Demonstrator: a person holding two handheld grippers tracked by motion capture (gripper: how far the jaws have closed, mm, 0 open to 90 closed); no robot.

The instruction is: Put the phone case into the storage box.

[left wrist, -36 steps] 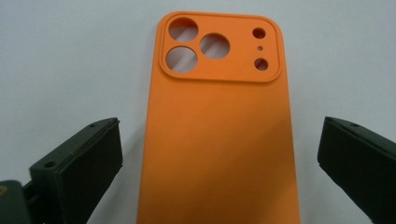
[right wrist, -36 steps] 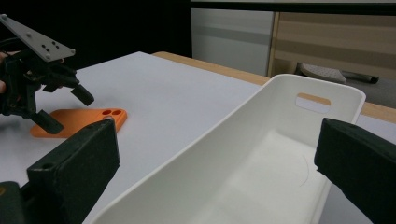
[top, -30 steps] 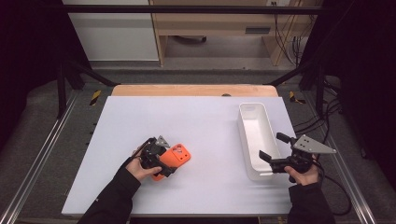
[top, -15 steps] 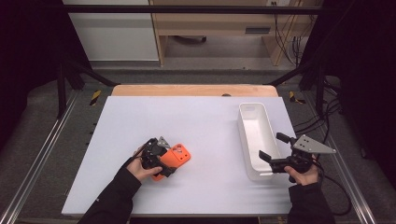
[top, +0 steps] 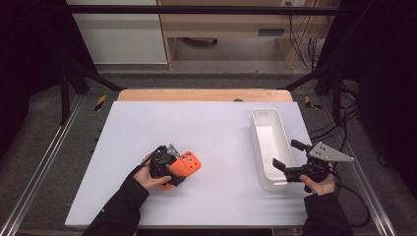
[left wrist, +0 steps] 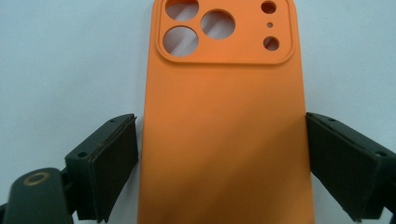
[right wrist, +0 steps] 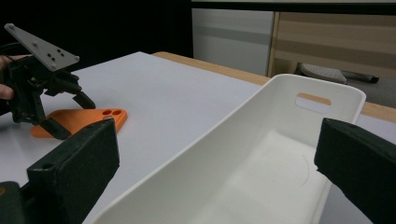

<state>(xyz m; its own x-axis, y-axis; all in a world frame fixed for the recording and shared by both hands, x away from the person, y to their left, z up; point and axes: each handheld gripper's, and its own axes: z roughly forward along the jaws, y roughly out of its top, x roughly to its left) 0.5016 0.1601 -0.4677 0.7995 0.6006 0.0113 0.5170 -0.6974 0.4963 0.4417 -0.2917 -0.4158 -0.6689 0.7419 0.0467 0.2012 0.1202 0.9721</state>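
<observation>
An orange phone case lies flat on the white table, back side up, with its camera holes pointing away from me. My left gripper is open and straddles the case. Its two pads sit close beside the long edges, and I cannot tell whether they touch. From the right gripper view the left gripper stands over the case. My right gripper is open at the near end of an empty white bin, and the bin lies between its spread jaws.
The white table top ends in a wooden strip at the back. Metal frame rails run along both sides. Cables trail off the right side. The bin has a handle slot in its far wall.
</observation>
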